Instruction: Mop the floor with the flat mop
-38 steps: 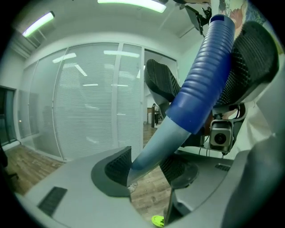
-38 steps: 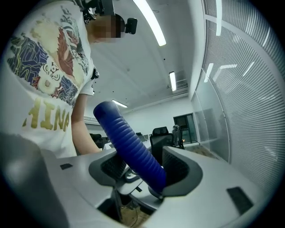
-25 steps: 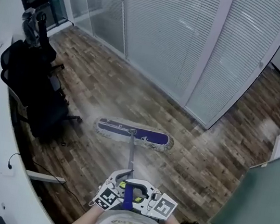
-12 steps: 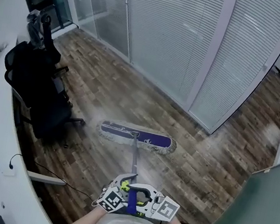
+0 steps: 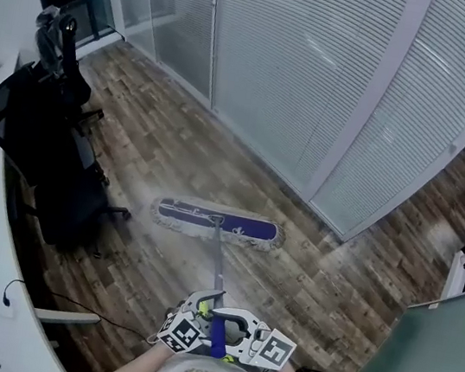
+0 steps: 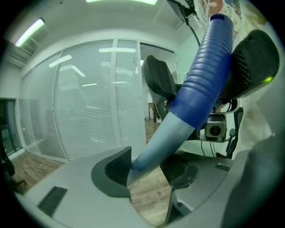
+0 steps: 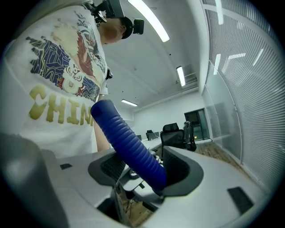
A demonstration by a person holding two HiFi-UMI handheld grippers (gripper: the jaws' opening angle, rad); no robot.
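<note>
Head view: left tool (image 5: 207,301) and right tool (image 5: 230,328) grip flat mop (image 5: 216,220).

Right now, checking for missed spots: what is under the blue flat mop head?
The brown wood-plank floor surrounds the blue flat mop head, whose pale fringe lies on it. The strip of boards directly beneath is covered by the head, so its state cannot be seen.

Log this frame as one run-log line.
phase: mopping | left claw: shut on mop handle | right claw: shut on blue grip | mop head: flat on wood floor
</note>
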